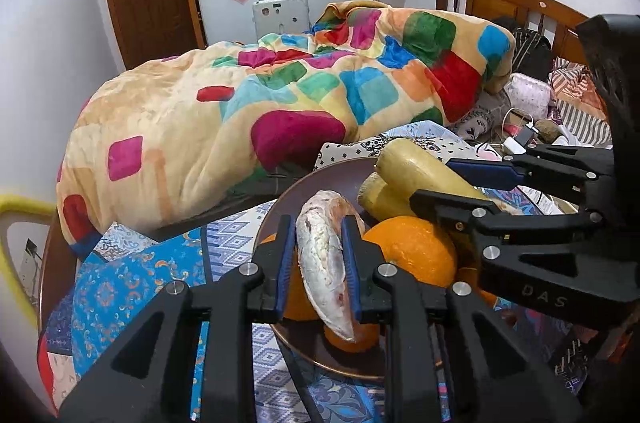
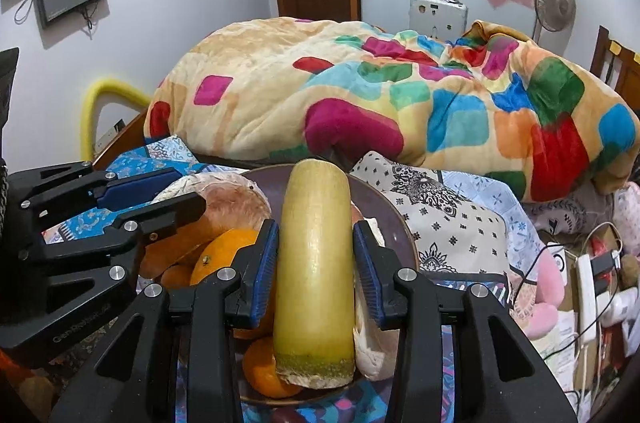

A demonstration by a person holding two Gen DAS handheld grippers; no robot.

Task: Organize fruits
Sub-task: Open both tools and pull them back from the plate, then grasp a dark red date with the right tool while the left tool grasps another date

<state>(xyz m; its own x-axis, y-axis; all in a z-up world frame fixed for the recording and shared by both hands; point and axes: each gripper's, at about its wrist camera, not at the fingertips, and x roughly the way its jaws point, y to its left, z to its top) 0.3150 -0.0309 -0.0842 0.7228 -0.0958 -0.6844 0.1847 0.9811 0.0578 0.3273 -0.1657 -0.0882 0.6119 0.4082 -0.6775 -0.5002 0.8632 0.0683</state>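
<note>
Item 1: your left gripper [image 1: 316, 261]. Its fingers [image 1: 285, 255] are closed on a pale, dusty sweet potato [image 1: 324, 263], pads touching both sides, held above the near part of the plate.

Item 2: your right gripper [image 2: 316, 275]. Its fingers [image 2: 264, 271] straddle the long yellow gourd [image 2: 316, 263]; the left pad touches it, while at the right pad you cannot tell whether there is contact, so a firm grip is not certain. The gourd lies lengthwise over the plate, cut end nearest you.

Item 3: brown plate [image 1: 320, 179], on the patterned bedsheet [image 1: 132, 279]. Its far rim shows bare; its near rim sits just beside the left fingers' base.

Item 4: contents of the plate. A large orange [image 1: 412, 255] touches the gourd [image 1: 420, 175]; a smaller orange [image 2: 264, 371] lies at the near edge, and a second pale gourd [image 1: 384, 199] lies beside the first.

Item 5: surroundings. A heaped colourful blanket [image 1: 248, 103] crowds the far side, close to the plate's rim. Open sheet lies left of the plate. To the right, cables and a power strip [image 2: 586, 295] clutter the bed.
</note>
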